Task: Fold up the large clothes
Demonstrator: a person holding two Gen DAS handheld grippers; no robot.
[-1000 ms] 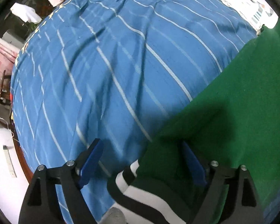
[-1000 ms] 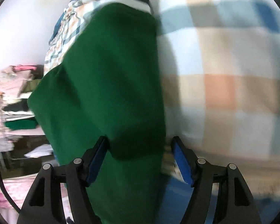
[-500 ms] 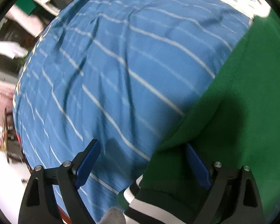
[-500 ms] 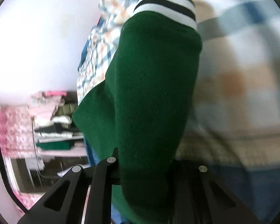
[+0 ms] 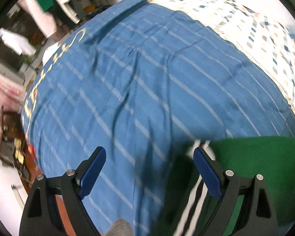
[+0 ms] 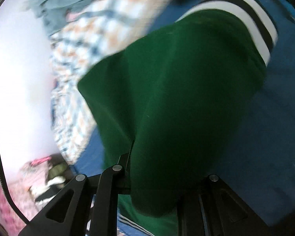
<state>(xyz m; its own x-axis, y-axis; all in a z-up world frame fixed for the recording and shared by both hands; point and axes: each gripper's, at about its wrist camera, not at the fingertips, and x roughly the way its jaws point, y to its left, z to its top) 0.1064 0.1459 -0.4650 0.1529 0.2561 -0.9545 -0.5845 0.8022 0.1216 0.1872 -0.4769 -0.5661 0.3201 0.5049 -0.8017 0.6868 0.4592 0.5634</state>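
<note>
Green fleece-like garment [image 6: 182, 98] with black-and-white striped ribbing [image 6: 245, 15] fills most of the right wrist view, bunched up and hanging forward from the right gripper [image 6: 157, 179]. Fabric covers the gap between the fingers; the jaws stand drawn together with a thick fold of the garment clamped between them. Striped cuff sits at the far top end, over blue sheet [image 6: 265, 137]. Checked quilt [image 6: 92, 45] is at upper left, blurred. Pink-patterned clutter [image 6: 29, 177] at lower left, too blurred to identify.

Left wrist view: left gripper [image 5: 149, 169] has jaws wide apart, nothing between them, blue pads [image 5: 92, 167] visible on both fingers. Beneath it is the blue bedsheet [image 5: 137, 88] with thin white stripes, wrinkled. The green garment [image 5: 265, 157] lies on the sheet at lower right, its edge under and behind the right-hand finger; striped trim [image 5: 194, 202] runs down just inside that finger, motion-blurred. Cannot tell if the finger touches the cloth. Patterned white quilt [image 5: 265, 35] lies across the upper right, over the sheet's far edge. Room clutter [image 5: 29, 39] at upper left, blurred. Reddish-brown bed frame edge [image 5: 31, 157] and white floor [image 5: 4, 186] at lower left. Whole frame carries motion blur.
</note>
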